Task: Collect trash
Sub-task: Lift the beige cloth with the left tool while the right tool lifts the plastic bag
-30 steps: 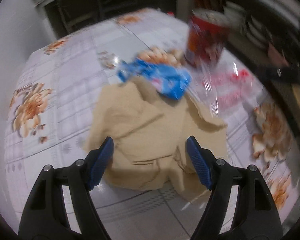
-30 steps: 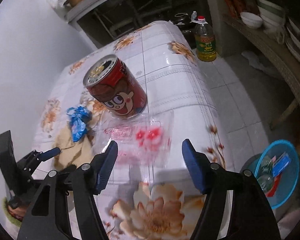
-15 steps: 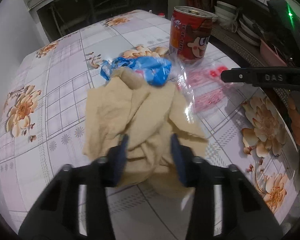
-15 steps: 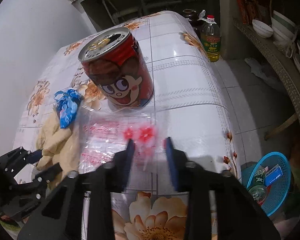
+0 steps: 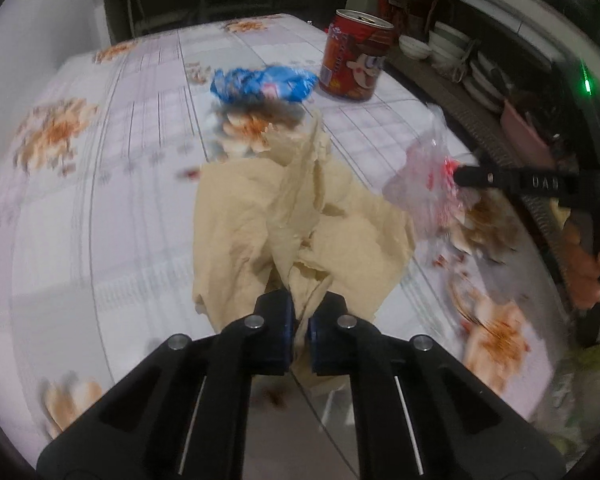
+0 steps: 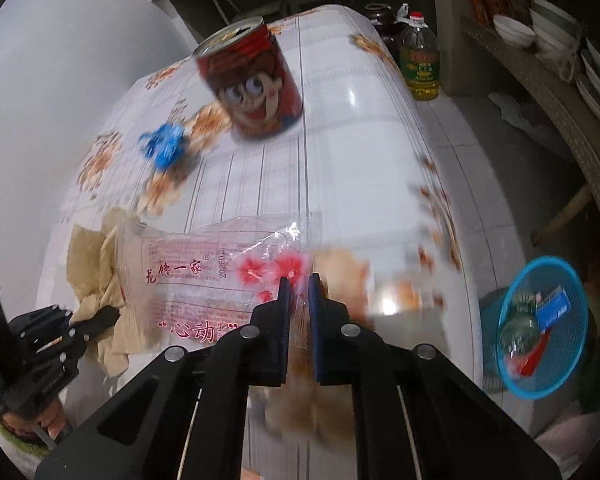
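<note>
My left gripper [image 5: 299, 320] is shut on a crumpled tan paper napkin [image 5: 260, 220] and holds it lifted off the flowered table [image 5: 100, 208]. My right gripper [image 6: 298, 296] is shut on a clear plastic wrapper with red print [image 6: 204, 276], also lifted; it also shows in the left wrist view [image 5: 424, 184]. A crumpled blue wrapper [image 5: 260, 86] lies on the table beyond the napkin. A red cartoon can [image 6: 250, 88] stands upright behind it. The napkin [image 6: 96, 268] and left gripper [image 6: 48, 336] show at the left of the right wrist view.
A blue mesh basket [image 6: 540, 324] with some trash in it stands on the floor right of the table. An oil bottle [image 6: 420, 60] stands on the floor past the table's far end. Shelves with bowls [image 5: 440, 44] run along the right side.
Both grippers have closed fully, the left on the napkin and the right on the clear wrapper, and both pieces have risen off the table. The blue wrapper is now uncovered.
</note>
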Demonstrator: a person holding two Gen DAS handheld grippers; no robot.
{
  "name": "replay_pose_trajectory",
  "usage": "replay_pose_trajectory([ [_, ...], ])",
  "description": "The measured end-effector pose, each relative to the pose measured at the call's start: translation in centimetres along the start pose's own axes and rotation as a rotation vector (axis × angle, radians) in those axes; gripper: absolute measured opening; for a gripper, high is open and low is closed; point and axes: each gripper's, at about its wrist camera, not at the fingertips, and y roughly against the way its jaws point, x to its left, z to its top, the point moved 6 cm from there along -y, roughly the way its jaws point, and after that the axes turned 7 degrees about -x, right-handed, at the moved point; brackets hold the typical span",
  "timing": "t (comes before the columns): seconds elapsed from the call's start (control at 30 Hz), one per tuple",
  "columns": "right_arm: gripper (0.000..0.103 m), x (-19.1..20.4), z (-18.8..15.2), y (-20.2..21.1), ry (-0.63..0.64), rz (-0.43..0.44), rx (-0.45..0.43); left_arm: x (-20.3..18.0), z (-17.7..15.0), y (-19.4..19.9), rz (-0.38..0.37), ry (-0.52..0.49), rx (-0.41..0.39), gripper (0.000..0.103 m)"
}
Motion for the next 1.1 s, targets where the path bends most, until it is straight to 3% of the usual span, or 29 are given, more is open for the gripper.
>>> replay_pose_trajectory([
  [0.2, 0.009, -1.3, -4.3, 3.2, -0.073, 0.034, 0.019, -1.2, -3.0, 2.0, -0.074, 0.081, 0.007, 0.004],
  [0.33, 0.013, -2.0, -5.9, 4.8, -0.141, 0.072, -0.010, -1.8, -4.0, 2.5, -0.078, 0.094, -0.002, 0.004],
  [0.4, 0.018, -2.2, -6.2, 5.3, -0.158, 0.077, -0.020, -2.0, -4.1, 2.6, -0.084, 0.105, 0.000, 0.004],
  [0.47, 0.037, -2.4, -6.4, 5.5, -0.188, 0.081, -0.024, -2.0, -4.1, 2.5, -0.094, 0.111, 0.004, 0.004],
  [0.6, 0.044, -2.6, -6.9, 5.8, -0.222, 0.098, -0.025, -2.2, -4.2, 2.5, -0.099, 0.112, 0.004, 0.004],
  [1.1, 0.045, 0.1, -6.9, 4.1, -0.259, 0.223, 0.020, -3.9, -4.0, 2.1, -0.127, 0.079, 0.004, 0.004],
])
